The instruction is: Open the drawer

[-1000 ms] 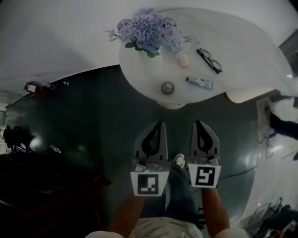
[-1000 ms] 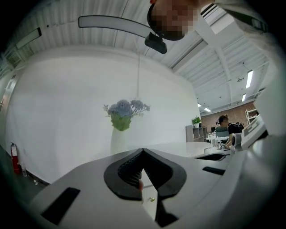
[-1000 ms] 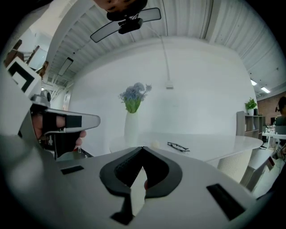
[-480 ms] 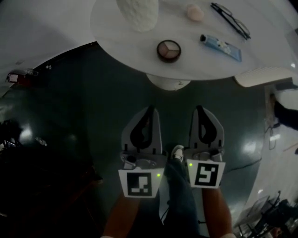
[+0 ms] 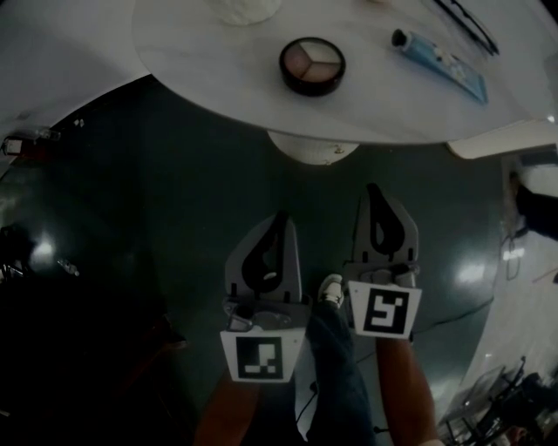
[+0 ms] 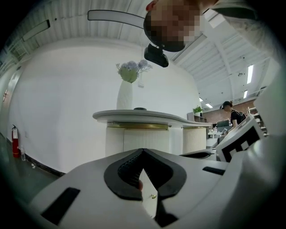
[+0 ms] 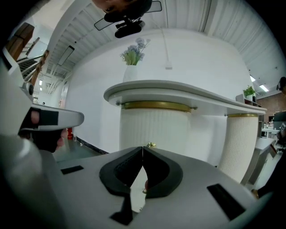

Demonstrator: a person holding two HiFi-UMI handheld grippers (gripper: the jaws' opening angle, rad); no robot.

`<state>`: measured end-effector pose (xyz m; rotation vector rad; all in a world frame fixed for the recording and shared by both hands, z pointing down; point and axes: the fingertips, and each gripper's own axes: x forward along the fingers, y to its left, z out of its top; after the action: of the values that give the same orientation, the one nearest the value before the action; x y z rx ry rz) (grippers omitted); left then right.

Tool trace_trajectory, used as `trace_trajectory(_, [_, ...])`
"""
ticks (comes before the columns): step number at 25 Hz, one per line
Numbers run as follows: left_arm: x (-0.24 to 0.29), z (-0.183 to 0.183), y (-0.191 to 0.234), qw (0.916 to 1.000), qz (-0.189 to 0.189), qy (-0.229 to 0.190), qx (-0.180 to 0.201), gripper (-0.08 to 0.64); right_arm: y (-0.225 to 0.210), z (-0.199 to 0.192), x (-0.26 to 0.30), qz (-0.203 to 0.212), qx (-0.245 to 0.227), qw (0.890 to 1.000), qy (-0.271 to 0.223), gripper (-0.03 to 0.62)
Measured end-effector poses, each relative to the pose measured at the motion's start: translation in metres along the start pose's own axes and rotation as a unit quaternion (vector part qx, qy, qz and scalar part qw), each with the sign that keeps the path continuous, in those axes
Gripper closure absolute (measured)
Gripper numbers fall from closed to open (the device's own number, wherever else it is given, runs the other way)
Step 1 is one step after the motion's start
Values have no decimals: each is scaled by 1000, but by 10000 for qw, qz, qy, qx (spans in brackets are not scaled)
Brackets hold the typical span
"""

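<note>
A white oval table top (image 5: 218,70) rests on a ribbed white pedestal (image 7: 154,129) with a gold band under the top. A small gold knob (image 7: 151,145) shows on the pedestal, just above my right gripper's tips; no drawer front can be made out. My left gripper (image 5: 278,218) and right gripper (image 5: 375,190) hang side by side in front of the pedestal base (image 5: 312,148), apart from it and pointing at it. Both are shut and hold nothing. In the left gripper view the left gripper (image 6: 143,150) faces the pedestal (image 6: 138,138).
On the table lie a round makeup compact (image 5: 312,65), a blue tube (image 5: 440,61) and glasses (image 5: 466,22), beside a white vase (image 6: 126,95) of flowers. A second ribbed column (image 7: 239,143) stands to the right. The floor is dark green. A person (image 6: 233,117) stands far behind.
Both grippers have sunk together. In the head view the table now sits higher and larger, and the flowers have left the frame. Both stay shut.
</note>
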<state>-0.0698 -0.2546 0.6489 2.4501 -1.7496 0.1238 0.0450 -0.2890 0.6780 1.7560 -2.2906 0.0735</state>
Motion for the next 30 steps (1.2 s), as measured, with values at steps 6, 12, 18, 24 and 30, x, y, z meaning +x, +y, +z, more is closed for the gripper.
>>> trace_trajectory(6, [2,7,6,10000,46,-73,42,558,-10,-9,39,26,-4,9999,148,519])
trace_trajectory(12, [2,11,2,9999,9,-127,105,558,-17,-11,76,-51,-80,9995,315,480])
trace_trajectory(18, [2,11,0,9999,-10,-111,98,558,-21,-9,92,-180,25,9993,319,476])
trace_trajectory(24, [3,12,2,9999,-20,-124,76,558,-23,-10,94,-306,-31,9987,398,486])
trace_trajectory(30, [1,17,5,9998,6,-157,85,558,-22,-11,87,-380,-35,9986,359,488])
